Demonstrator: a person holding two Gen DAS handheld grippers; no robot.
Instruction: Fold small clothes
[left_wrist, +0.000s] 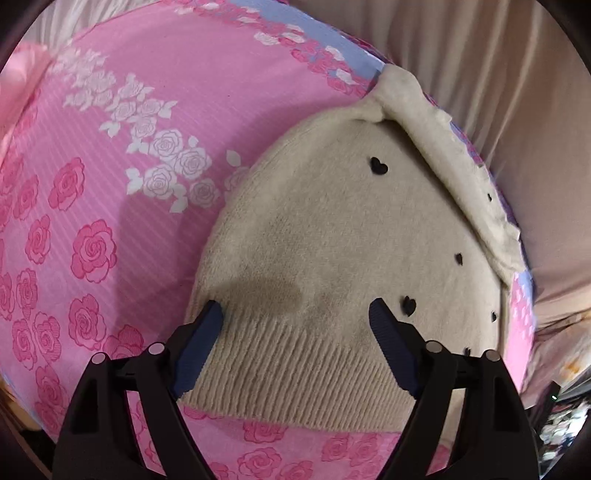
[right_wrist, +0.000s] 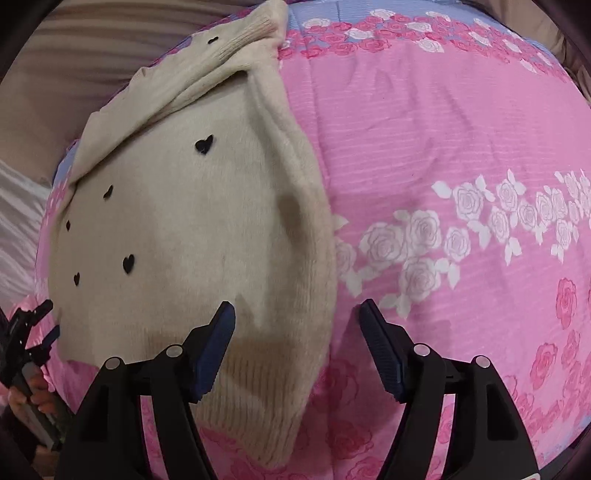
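Observation:
A small beige knitted sweater (left_wrist: 332, 229) with little black hearts lies flat on a pink rose-print bed cover (left_wrist: 129, 155). One sleeve (left_wrist: 443, 147) is folded along its far right edge. My left gripper (left_wrist: 295, 317) is open and empty, hovering just above the ribbed hem (left_wrist: 295, 373). In the right wrist view the sweater (right_wrist: 177, 229) lies at the left, a sleeve folded in along its right side (right_wrist: 310, 229). My right gripper (right_wrist: 297, 314) is open and empty, straddling the sweater's lower right edge. The left gripper (right_wrist: 33, 325) shows at the far left.
The bed cover (right_wrist: 443, 147) spreads wide to the right of the sweater, with a blue band (right_wrist: 369, 26) at the far end. Beige curtain folds (left_wrist: 498, 74) hang beyond the bed's edge. Clutter (left_wrist: 561, 424) shows at the lower right.

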